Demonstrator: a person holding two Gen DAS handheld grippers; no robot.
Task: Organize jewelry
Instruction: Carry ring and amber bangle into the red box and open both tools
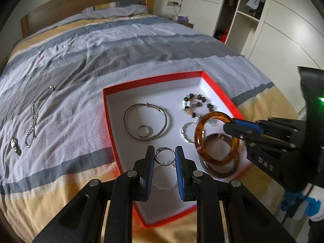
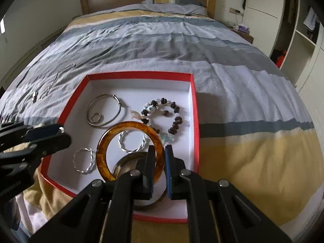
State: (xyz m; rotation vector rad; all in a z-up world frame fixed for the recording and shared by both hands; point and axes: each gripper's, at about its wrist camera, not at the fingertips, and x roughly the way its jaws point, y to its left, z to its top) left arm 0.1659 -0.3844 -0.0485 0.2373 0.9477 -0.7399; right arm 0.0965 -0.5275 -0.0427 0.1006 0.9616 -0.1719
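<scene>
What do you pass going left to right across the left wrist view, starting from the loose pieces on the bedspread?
Silver chain on the bedspread, large silver bangle in the red box, amber bangle held by the right gripper.

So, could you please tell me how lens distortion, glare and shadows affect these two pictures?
Left wrist view: fisheye bends the red-rimmed white box and dark corners vignette; a green light flares at the right edge. Right wrist view: the striped bed cover bulges, and the amber resin bangle casts a soft shadow.
</scene>
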